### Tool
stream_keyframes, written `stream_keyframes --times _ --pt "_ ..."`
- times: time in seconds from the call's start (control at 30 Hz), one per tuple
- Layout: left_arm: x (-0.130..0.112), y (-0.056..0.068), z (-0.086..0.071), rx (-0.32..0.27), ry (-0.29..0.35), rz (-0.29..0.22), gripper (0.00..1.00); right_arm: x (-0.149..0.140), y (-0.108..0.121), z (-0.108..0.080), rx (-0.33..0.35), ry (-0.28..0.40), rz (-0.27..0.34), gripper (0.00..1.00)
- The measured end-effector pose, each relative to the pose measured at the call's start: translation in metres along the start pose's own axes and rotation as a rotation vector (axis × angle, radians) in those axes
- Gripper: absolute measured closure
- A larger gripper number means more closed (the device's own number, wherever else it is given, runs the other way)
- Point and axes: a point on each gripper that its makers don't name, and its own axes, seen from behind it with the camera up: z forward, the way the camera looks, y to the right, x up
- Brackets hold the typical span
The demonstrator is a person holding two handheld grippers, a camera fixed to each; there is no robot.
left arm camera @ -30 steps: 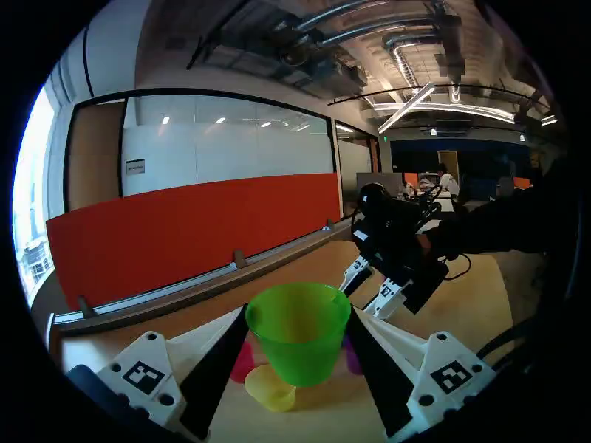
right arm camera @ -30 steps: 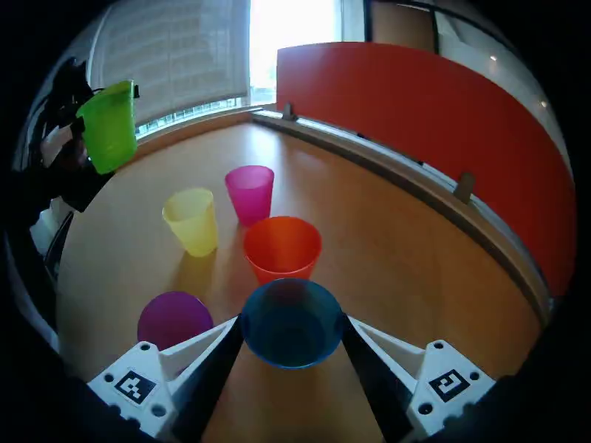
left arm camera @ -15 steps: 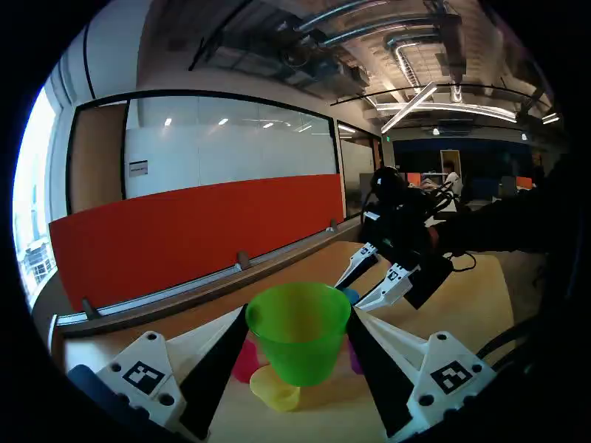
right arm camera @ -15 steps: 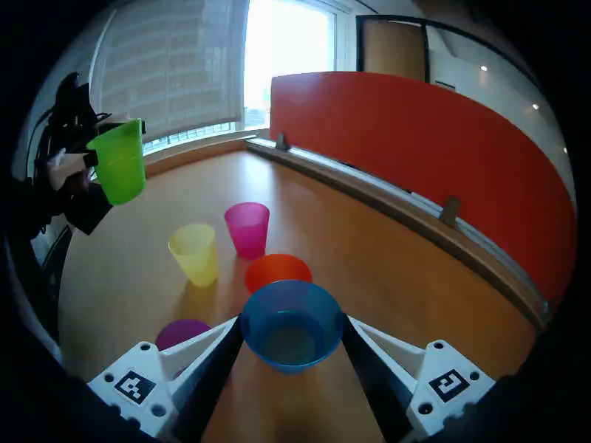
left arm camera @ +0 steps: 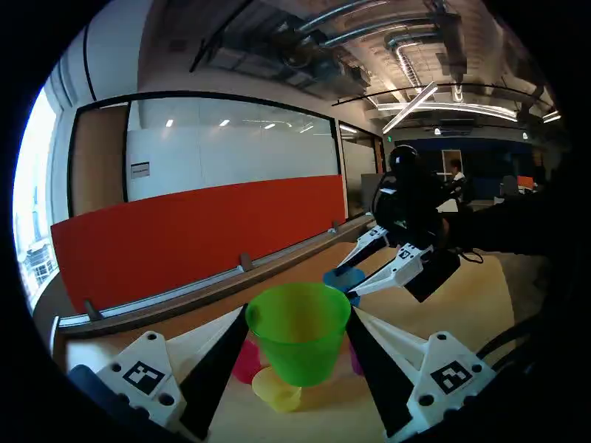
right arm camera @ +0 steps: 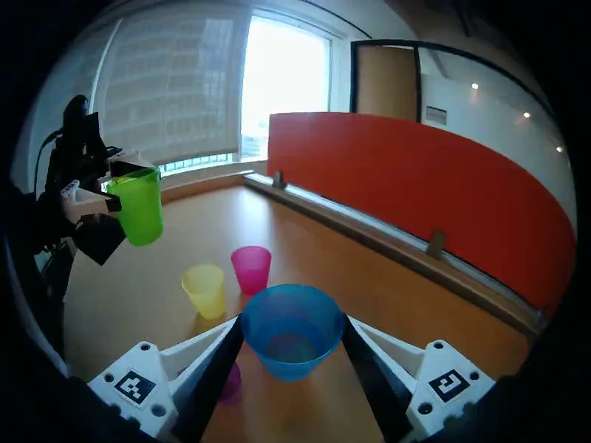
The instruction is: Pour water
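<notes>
- Pinching the green cup (left arm camera: pixel 299 343) between both fingers, the left gripper (left arm camera: pixel 295 314) holds it upright, off the table (left arm camera: pixel 473 310), in the left gripper view.
- In the right gripper view the right gripper (right arm camera: pixel 292 325) pinches the blue cup (right arm camera: pixel 292 336) the same way, upright and lifted.
- Cannot tell whether either cup holds water; the blue cup's bottom looks paler, but that is unclear.
- The left gripper view shows the right gripper (left arm camera: pixel 353 279) farther off, right of centre, with the blue cup (left arm camera: pixel 343 280) at its fingertips, just above and behind the green cup's rim. A dark sleeve (left arm camera: pixel 510 221) runs behind it.
- The right gripper view shows the left gripper (right arm camera: pixel 118 184) at the far left with the green cup (right arm camera: pixel 138 207), well apart from the blue cup.
- On the table between them stand a yellow cup (right arm camera: pixel 205 290) and a pink cup (right arm camera: pixel 251 269), close together and upright.
- A purple cup (right arm camera: pixel 230 382) sits low, mostly hidden behind the right gripper's finger.
- In the left gripper view the green cup covers most of the yellow cup (left arm camera: pixel 275 387) and the pink cup (left arm camera: pixel 247 362).
- A red partition (right arm camera: pixel 443 199) lines the table's far edge, with a glass wall (left arm camera: pixel 221 155) above it.
- A bright window (right arm camera: pixel 284 96) and blinds (right arm camera: pixel 170 96) stand behind the left gripper.
</notes>
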Motion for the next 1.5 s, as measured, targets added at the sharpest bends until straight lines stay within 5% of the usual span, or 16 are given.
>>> stream_keyframes --times 0.67,1.5 --pt "0.010 0.007 -0.002 -0.004 0.009 0.016 0.10 0.057 -0.010 -0.022 -0.027 0.207 -0.006 0.06" --pt "0.014 0.012 -0.001 -0.018 0.013 0.024 0.10 0.103 -0.019 -0.039 -0.030 0.382 0.002 0.06"
